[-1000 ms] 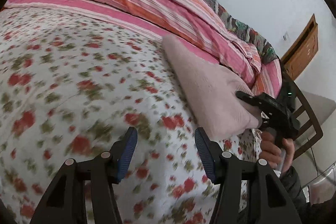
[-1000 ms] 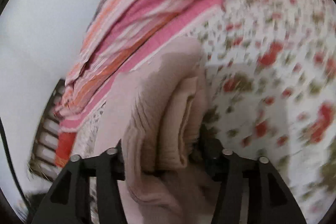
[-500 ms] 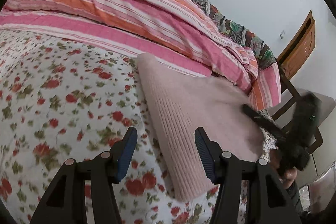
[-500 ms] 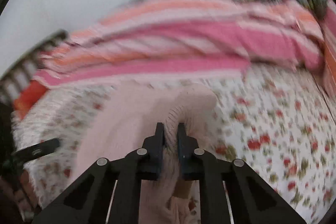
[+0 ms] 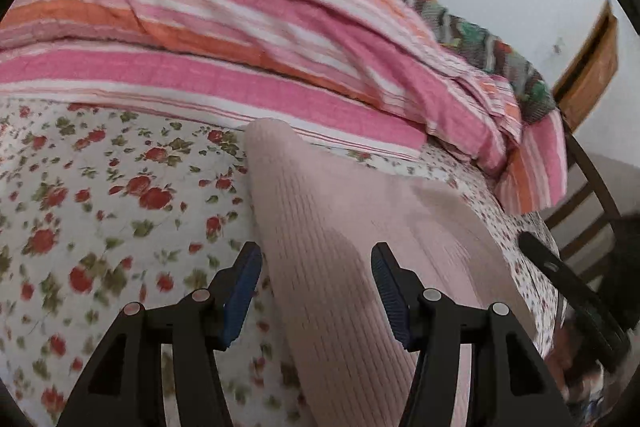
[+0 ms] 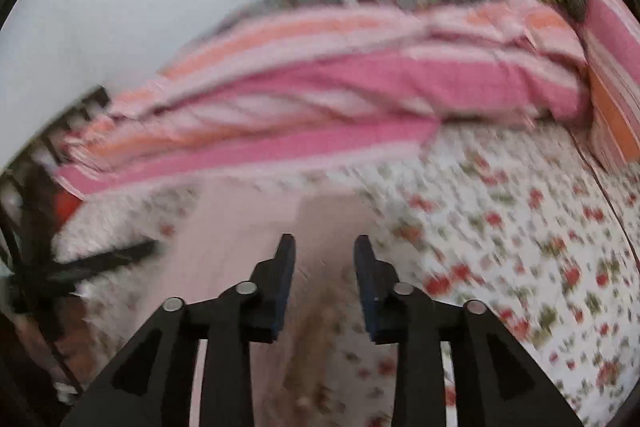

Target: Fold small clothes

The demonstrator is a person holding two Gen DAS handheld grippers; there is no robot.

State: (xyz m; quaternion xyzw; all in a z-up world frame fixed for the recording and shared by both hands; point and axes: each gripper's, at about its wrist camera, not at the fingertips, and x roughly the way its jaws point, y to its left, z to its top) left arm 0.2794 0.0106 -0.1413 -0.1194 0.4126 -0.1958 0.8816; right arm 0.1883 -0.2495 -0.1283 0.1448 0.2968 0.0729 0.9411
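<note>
Folded pale pink ribbed knit garment (image 5: pixel 348 227) lying flat on floral bedsheet (image 5: pixel 100 211), just in front of striped pink-and-orange quilt (image 5: pixel 248 39) bunched along far side of bed. Nearest fold edge of garment rounded, running from quilt's lower border toward camera in left wrist view. Left gripper (image 5: pixel 316 291) hovering above garment's near left part, jaws apart, blue pads clear of fabric on both sides, nothing clamped. Left pad over sheet just beside garment's fold edge, right pad over garment itself. Right gripper (image 6: pixel 324 283) also above garment (image 6: pixel 240 227), jaws opening, gap visible between pads, no fabric caught between them; contact with cloth below cannot be told through motion blur. Right gripper seen again from left wrist view as dark blurred shape (image 5: pixel 568 291) off garment's right edge, over sheet near bed's side. Left gripper likewise a dark blurred bar (image 6: pixel 100 263) in right wrist view, at garment's left edge. Patterned green-and-brown cover (image 5: pixel 500 55) behind quilt, against white wall. Wooden chair (image 5: pixel 592 195) beyond bed's right end, past quilt. Right wrist view heavily smeared; fine detail of garment unreadable there.
</note>
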